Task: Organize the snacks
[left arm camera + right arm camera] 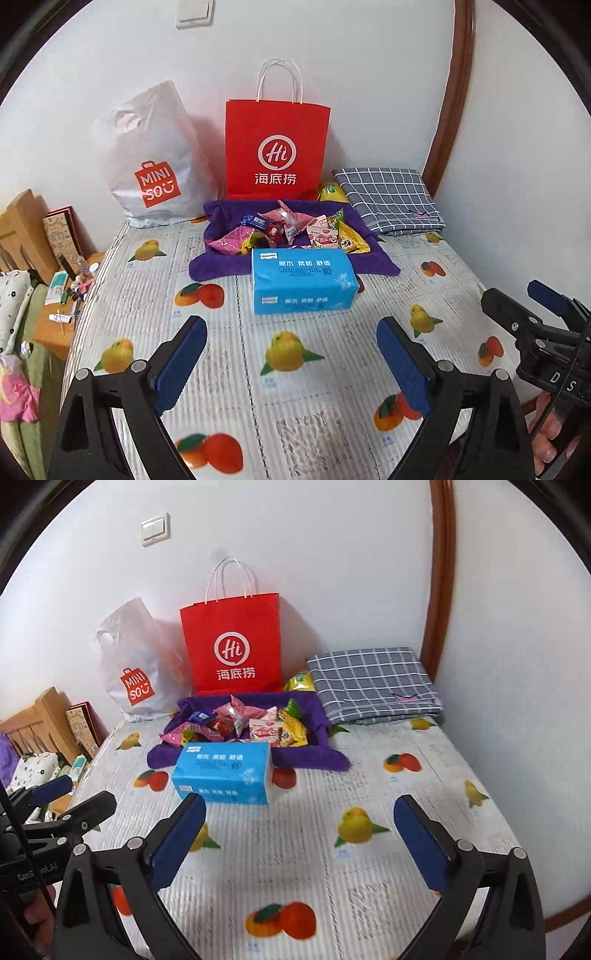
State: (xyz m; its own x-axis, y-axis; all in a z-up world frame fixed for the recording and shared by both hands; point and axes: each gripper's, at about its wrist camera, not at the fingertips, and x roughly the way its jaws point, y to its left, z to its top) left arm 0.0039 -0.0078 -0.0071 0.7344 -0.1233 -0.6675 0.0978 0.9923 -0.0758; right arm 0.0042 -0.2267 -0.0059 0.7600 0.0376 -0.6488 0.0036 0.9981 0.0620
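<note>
Table [295, 387] with a fruit-print cover takes up most of both views, and both grippers hang over its near end with nothing in them.

Out ahead, against the wall, stands a red bag [277, 147] with white handles, straight in front of the left gripper [291, 339] and a bit left of centre for the right gripper [299, 819]. Just left of that is a white bag [155, 166] with an orange logo. Off to the front right lies a folded checked cloth [388, 195], grey with white lines.

Between the grippers and the red bag there's a purple towel [221, 264] bunched up into a sort of nest, and the snacks [291, 229] are piled in it: pink, red, yellow and green packets all jumbled together. One more yellow-green packet [332, 192] sits behind the towel, between the red bag and the cloth.

A blue tissue pack [303, 280] lies on the towel's near edge, the closest thing to both grippers but well clear of the pads.

Left gripper: jaws spread wide, empty. Right one: same, wide apart and empty; in the left view it shows at the right edge [517, 295], with fingers [550, 432] of the person's hand on the handle below it.
</note>
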